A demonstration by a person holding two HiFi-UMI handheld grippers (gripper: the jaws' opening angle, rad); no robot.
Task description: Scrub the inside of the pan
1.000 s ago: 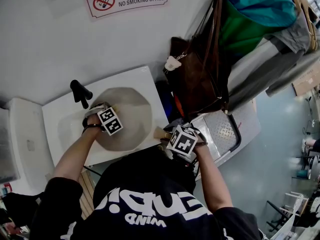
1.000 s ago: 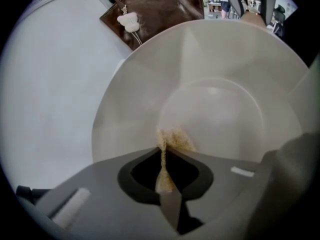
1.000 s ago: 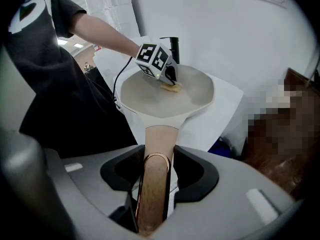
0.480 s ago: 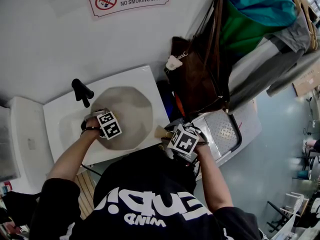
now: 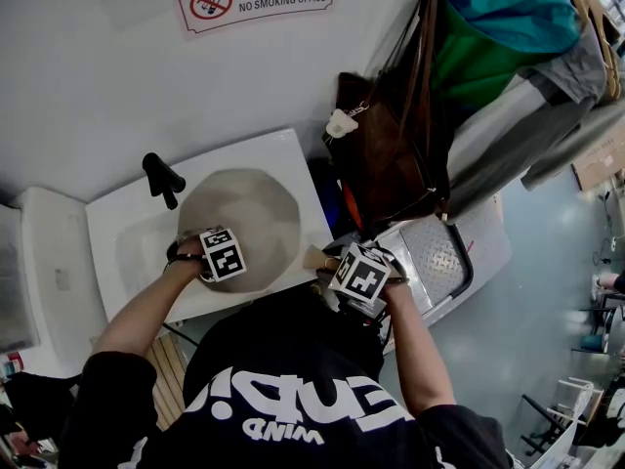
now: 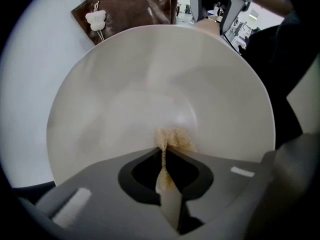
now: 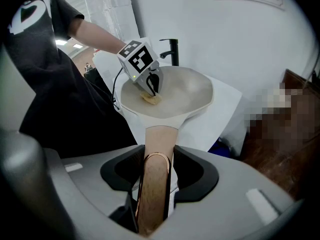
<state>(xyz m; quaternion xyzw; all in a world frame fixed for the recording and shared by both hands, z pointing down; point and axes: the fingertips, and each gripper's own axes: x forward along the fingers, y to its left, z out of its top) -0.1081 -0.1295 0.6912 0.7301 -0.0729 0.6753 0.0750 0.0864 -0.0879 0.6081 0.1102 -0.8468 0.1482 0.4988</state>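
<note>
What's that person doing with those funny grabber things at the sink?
A person is washing a cream round pan over the white sink, next to the black tap. The right gripper has its jaws shut on the pan's light wooden handle, holding it up. The left gripper has its jaws shut on a small tan scrubbing pad and presses it against the inside of the pan.
</note>
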